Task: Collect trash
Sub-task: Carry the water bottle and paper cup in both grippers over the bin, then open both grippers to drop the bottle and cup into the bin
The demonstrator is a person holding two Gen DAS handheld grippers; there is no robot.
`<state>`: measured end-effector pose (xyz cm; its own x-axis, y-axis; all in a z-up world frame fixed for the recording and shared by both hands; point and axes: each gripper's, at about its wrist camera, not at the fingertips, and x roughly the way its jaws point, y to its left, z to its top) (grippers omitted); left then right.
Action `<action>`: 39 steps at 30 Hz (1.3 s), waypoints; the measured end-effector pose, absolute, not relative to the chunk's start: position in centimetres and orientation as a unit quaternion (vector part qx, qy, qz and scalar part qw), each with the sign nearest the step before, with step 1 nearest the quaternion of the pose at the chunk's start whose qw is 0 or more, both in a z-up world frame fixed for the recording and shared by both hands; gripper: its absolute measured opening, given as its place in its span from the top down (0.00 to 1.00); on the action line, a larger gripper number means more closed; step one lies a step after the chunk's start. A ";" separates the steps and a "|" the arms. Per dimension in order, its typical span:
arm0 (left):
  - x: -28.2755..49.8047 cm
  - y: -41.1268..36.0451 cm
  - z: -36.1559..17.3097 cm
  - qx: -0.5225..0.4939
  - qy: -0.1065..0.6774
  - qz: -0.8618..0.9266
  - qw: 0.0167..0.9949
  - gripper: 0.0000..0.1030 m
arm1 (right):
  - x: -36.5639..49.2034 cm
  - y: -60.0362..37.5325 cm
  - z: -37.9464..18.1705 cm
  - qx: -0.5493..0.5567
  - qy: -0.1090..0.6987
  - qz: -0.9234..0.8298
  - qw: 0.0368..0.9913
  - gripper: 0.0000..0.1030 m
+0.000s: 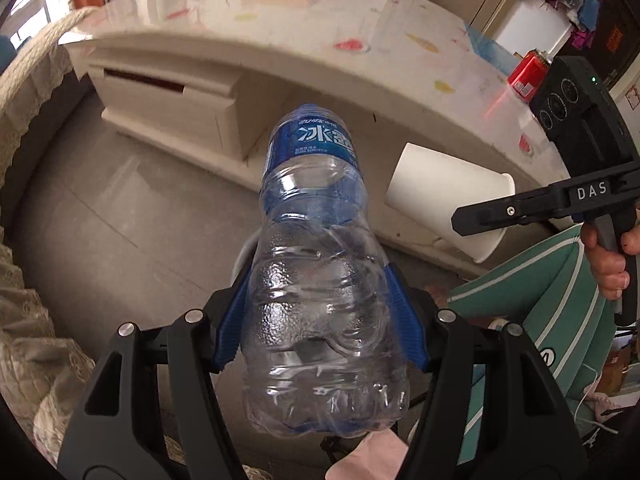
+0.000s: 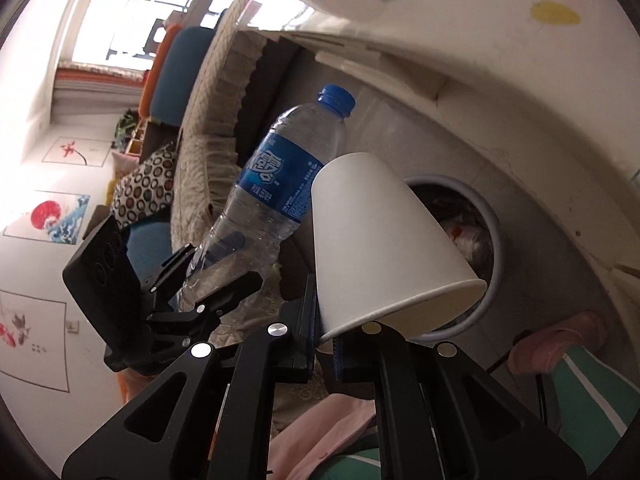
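Observation:
My left gripper (image 1: 322,312) is shut on a clear plastic bottle (image 1: 316,280) with a blue label, held in the air with its cap end pointing away. The bottle (image 2: 276,176) and the left gripper (image 2: 208,280) also show in the right wrist view. My right gripper (image 2: 326,340) is shut on the rim of a white paper cup (image 2: 376,248), base pointing away. In the left wrist view the cup (image 1: 448,196) and the right gripper (image 1: 472,220) are to the right of the bottle. A round bin (image 2: 492,232) with trash inside stands on the floor behind the cup.
A pale table (image 1: 320,20) with fruit marks runs across the back, with a red can (image 1: 528,74) on its right part. A cloth-covered sofa (image 1: 24,160) is at the left. My legs in green trousers (image 1: 532,312) are at the lower right.

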<state>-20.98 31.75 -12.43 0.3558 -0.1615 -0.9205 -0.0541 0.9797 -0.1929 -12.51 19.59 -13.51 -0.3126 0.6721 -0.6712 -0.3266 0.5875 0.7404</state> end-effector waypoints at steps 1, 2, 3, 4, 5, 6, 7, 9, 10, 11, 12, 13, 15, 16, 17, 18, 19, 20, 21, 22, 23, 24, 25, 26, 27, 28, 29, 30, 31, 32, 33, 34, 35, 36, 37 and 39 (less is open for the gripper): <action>-21.4 32.0 -13.6 -0.104 0.577 -0.030 0.810 0.40 | -12.8 20.3 -14.2 0.116 0.691 0.432 0.568 0.90; -21.7 32.1 -14.7 -0.112 0.585 -0.028 0.803 0.40 | -13.1 21.0 -15.0 0.101 0.697 0.430 0.565 0.89; -22.0 32.2 -15.8 -0.121 0.593 -0.027 0.795 0.39 | -13.3 21.7 -15.6 0.088 0.703 0.427 0.561 0.88; -22.2 32.2 -17.1 -0.129 0.603 -0.024 0.787 0.38 | -13.5 22.2 -16.6 0.076 0.713 0.421 0.556 0.78; -22.3 32.3 -18.4 -0.137 0.614 -0.019 0.777 0.38 | -13.5 22.4 -17.6 0.072 0.721 0.414 0.551 0.60; -22.3 32.3 -19.4 -0.141 0.623 -0.018 0.769 0.38 | -13.4 22.7 -18.2 0.075 0.724 0.410 0.550 0.55; -22.2 32.1 -20.5 -0.144 0.634 -0.021 0.759 0.37 | -13.1 22.4 -18.7 0.069 0.724 0.405 0.554 0.50; -22.1 32.0 -21.8 -0.144 0.653 -0.014 0.743 0.26 | -12.3 22.2 -18.8 0.069 0.723 0.394 0.563 0.50; -22.1 32.0 -22.2 -0.145 0.655 -0.014 0.741 0.22 | -12.1 21.8 -18.6 0.078 0.722 0.390 0.566 0.45; -22.2 32.0 -22.2 -0.142 0.653 -0.013 0.744 0.19 | -11.9 21.3 -18.4 0.083 0.718 0.387 0.572 0.43; -22.3 32.0 -22.2 -0.136 0.652 -0.010 0.746 0.19 | -11.5 20.9 -17.9 0.087 0.712 0.389 0.578 0.43; -22.2 31.9 -22.0 -0.133 0.649 -0.010 0.749 0.19 | -11.2 20.3 -17.6 0.089 0.708 0.391 0.581 0.42; -22.1 32.3 -21.3 -0.137 0.638 -0.004 0.758 0.19 | -10.6 19.4 -16.5 0.097 0.697 0.398 0.589 0.42; -22.0 32.4 -20.7 -0.140 0.632 -0.004 0.762 0.19 | -10.4 18.9 -16.0 0.100 0.691 0.400 0.594 0.42; -21.9 32.3 -20.1 -0.141 0.628 -0.004 0.765 0.19 | -10.0 18.4 -15.5 0.103 0.685 0.402 0.599 0.38; -21.8 32.4 -19.5 -0.141 0.622 -0.004 0.770 0.19 | -9.7 17.6 -14.6 0.111 0.675 0.405 0.607 0.37; -21.6 32.4 -18.5 -0.140 0.613 -0.008 0.778 0.19 | -9.3 16.8 -13.8 0.118 0.665 0.408 0.614 0.36; -21.0 32.4 -17.6 -0.138 0.605 -0.011 0.784 0.19 | -8.9 15.9 -12.8 0.126 0.653 0.412 0.622 0.36; -20.7 32.2 -16.6 -0.133 0.597 -0.015 0.791 0.19 | -8.5 14.9 -11.7 0.133 0.641 0.412 0.634 0.36; -20.2 31.9 -15.3 -0.127 0.585 -0.022 0.801 0.19 | -8.0 13.7 -10.7 0.140 0.628 0.411 0.646 0.34; -19.8 31.4 -14.3 -0.120 0.575 -0.028 0.809 0.18 | -7.6 12.4 -9.5 0.148 0.614 0.407 0.660 0.31; -19.2 30.9 -13.1 -0.113 0.564 -0.034 0.817 0.15 | -7.0 10.5 -8.3 0.156 0.599 0.398 0.677 0.31; -18.5 30.0 -11.7 -0.104 0.550 -0.043 0.828 0.15 | -6.7 8.8 -7.3 0.161 0.587 0.390 0.690 0.31; -17.9 29.2 -10.7 -0.096 0.540 -0.053 0.835 0.14 | -6.2 6.8 -6.4 0.167 0.577 0.378 0.704 0.31; -17.1 28.2 -9.8 -0.088 0.531 -0.066 0.840 0.14 | -5.8 4.7 -5.5 0.172 0.565 0.365 0.720 0.31; -16.0 26.8 -8.8 -0.076 0.522 -0.081 0.846 0.14 | -5.5 2.7 -4.9 0.175 0.557 0.354 0.731 0.29; -15.1 25.4 -8.0 -0.065 0.515 -0.093 0.850 0.14 | -5.2 0.5 -4.4 0.178 0.550 0.339 0.742 0.28; -14.1 23.8 -7.4 -0.055 0.507 -0.108 0.853 0.14 | -4.8 -2.2 -3.9 0.182 0.542 0.320 0.756 0.28; -13.0 21.8 -6.8 -0.044 0.499 -0.127 0.856 0.14 | -4.5 -4.3 -3.7 0.187 0.537 0.302 0.765 0.28; -12.1 19.9 -6.2 -0.034 0.493 -0.142 0.858 0.14 | -4.1 -6.8 -3.6 0.194 0.535 0.278 0.774 0.28; -11.2 18.1 -5.8 -0.024 0.487 -0.157 0.859 0.12 | -3.8 -9.4 -3.6 0.203 0.532 0.255 0.782 0.28; -10.1 16.0 -5.5 -0.013 0.480 -0.174 0.860 0.10 | -3.6 -11.4 -3.7 0.209 0.529 0.236 0.788 0.28; -9.2 14.1 -5.2 -0.004 0.473 -0.185 0.861 0.08 | -3.4 -13.5 -3.8 0.212 0.527 0.214 0.795 0.28; -8.3 12.3 -5.1 0.005 0.468 -0.196 0.862 0.08 | -3.2 -15.5 -4.0 0.211 0.526 0.190 0.802 0.28; -7.2 10.2 -5.0 0.014 0.462 -0.210 0.861 0.07 | -3.0 -17.0 -4.5 0.208 0.527 0.166 0.807 0.28; -5.3 6.3 -4.8 0.029 0.448 -0.227 0.864 0.07 | -2.7 -19.0 -5.3 0.192 0.531 0.133 0.815 0.27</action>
